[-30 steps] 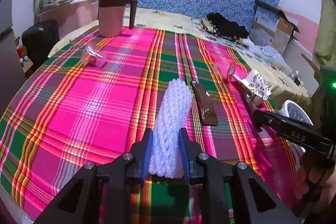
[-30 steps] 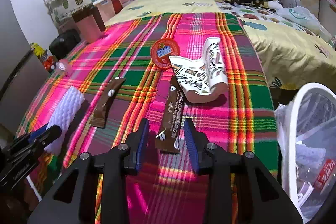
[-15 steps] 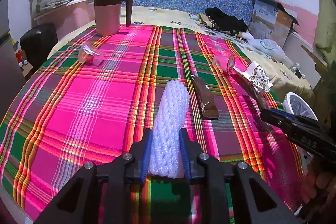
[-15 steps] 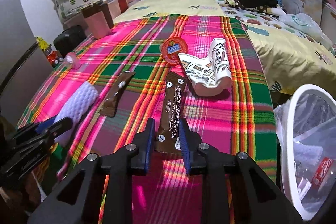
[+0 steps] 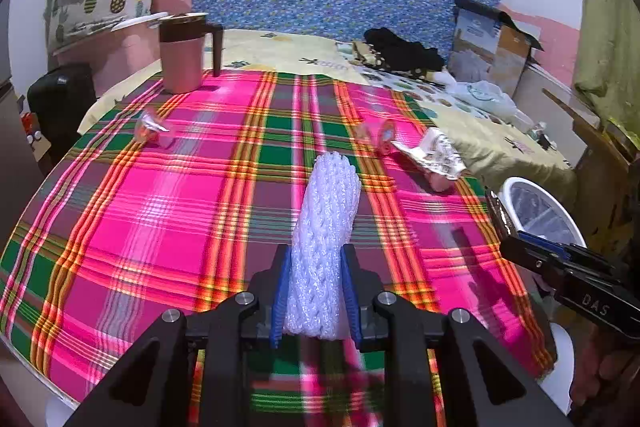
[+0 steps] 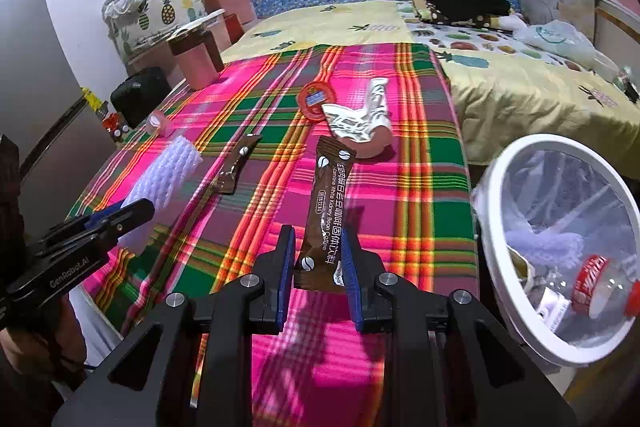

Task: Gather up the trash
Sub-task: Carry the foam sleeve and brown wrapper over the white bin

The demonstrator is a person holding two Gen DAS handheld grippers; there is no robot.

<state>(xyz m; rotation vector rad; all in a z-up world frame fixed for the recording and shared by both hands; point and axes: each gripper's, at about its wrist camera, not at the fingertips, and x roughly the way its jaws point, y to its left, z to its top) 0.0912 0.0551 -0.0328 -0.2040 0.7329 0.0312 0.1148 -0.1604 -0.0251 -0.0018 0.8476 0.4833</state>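
Left hand-held gripper [image 5: 313,291] is clamping a white foam net sleeve [image 5: 326,227] at lower centre. Right hand-held gripper [image 6: 318,267], jaws just closing, is pinching a coffee sachet [image 6: 326,211]; the white bin [image 6: 496,227], lower right, is holding a bottle [image 6: 600,287] and wrappers.

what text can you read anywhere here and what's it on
"GenRobot.AI": side of the left gripper.
"DAS": side of the right gripper.
"White Kidney Bean Coffee": brown sachet; its Chinese print I cannot read reliably.
Red label on the bottle in the white bin: too blurred.
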